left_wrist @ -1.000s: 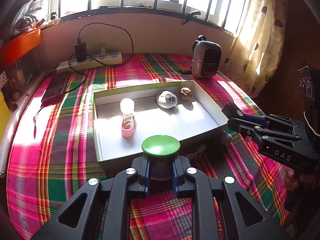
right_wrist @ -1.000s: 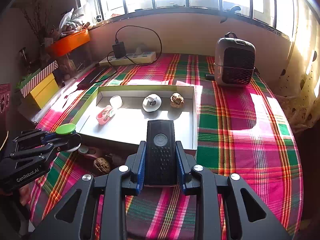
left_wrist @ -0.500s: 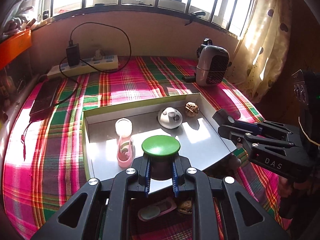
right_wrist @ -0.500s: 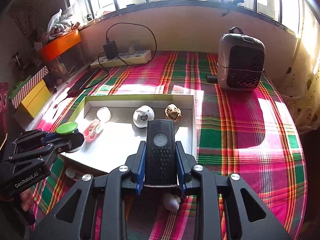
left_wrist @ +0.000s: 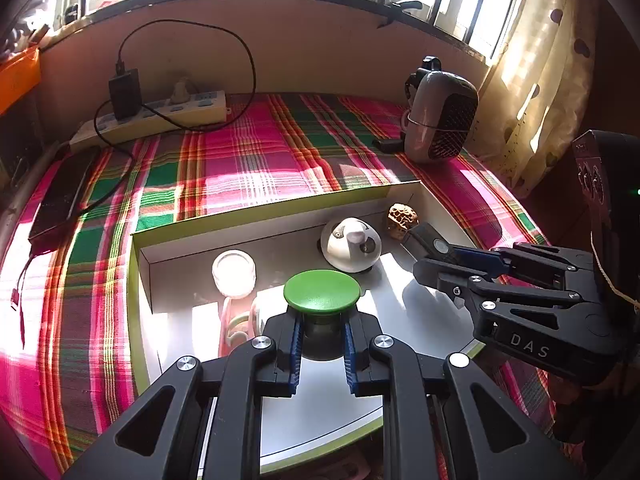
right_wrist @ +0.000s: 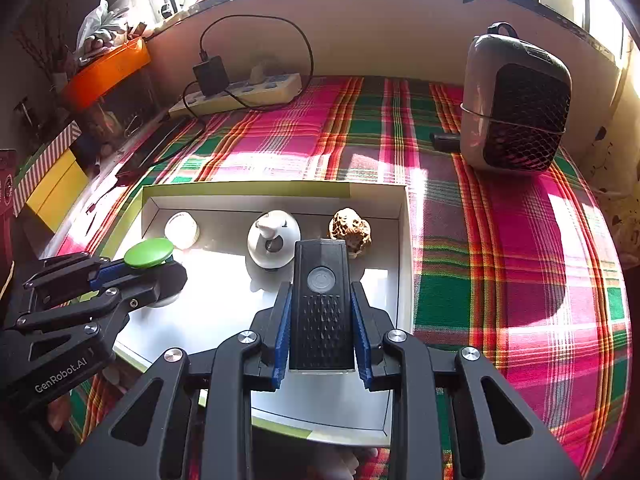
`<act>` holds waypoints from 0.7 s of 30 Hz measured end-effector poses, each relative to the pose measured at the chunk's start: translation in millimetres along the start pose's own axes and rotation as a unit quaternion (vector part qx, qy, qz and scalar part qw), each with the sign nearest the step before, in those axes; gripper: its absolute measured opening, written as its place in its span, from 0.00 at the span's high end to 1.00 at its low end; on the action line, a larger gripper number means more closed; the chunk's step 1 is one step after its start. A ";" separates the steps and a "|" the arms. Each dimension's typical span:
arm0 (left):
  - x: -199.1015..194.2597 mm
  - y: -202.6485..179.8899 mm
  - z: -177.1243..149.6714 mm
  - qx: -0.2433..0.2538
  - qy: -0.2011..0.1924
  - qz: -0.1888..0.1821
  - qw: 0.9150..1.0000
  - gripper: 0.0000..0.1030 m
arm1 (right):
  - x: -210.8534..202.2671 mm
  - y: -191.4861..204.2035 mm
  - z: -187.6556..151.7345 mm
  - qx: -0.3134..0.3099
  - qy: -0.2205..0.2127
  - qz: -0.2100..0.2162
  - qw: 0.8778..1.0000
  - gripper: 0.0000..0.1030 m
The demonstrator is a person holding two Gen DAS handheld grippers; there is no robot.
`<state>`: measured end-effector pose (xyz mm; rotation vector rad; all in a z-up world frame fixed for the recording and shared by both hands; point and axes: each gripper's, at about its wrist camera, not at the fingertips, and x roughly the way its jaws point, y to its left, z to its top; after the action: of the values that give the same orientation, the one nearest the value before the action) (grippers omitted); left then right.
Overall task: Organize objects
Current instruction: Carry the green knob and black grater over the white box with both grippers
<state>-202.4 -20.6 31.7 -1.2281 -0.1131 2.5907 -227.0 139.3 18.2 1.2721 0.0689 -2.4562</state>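
Over the white tray (right_wrist: 404, 240), left gripper (left_wrist: 320, 344) jaws clamp a green-capped jar (left_wrist: 322, 294) and right gripper (right_wrist: 322, 336) jaws a black remote (right_wrist: 321, 300), seemingly poised to join items already sorted there

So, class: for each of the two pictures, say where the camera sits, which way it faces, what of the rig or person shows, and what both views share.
Left wrist: on the left gripper, facing down over the tray towards the window; its fingers hold a green-lidded jar; the right gripper shows.
Right wrist: on the right gripper, facing likewise; it holds a black remote; the left gripper shows.
Shared: tray, heater, power strip, checked cloth.
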 end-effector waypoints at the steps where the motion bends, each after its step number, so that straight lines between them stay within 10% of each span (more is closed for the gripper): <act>1: 2.7 0.9 0.7 -0.001 0.004 -0.001 1.000 0.85 | 2.4 -0.1 0.8 -0.001 0.002 0.000 1.000 0.73; 21: 28.1 1.4 6.8 0.001 0.027 0.001 1.000 0.85 | 23.1 5.6 10.2 -0.025 0.016 -0.001 1.000 0.73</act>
<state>-224.9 -13.9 14.8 -1.2956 -0.0979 2.5562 -245.0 125.0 6.5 1.2903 0.1397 -2.4206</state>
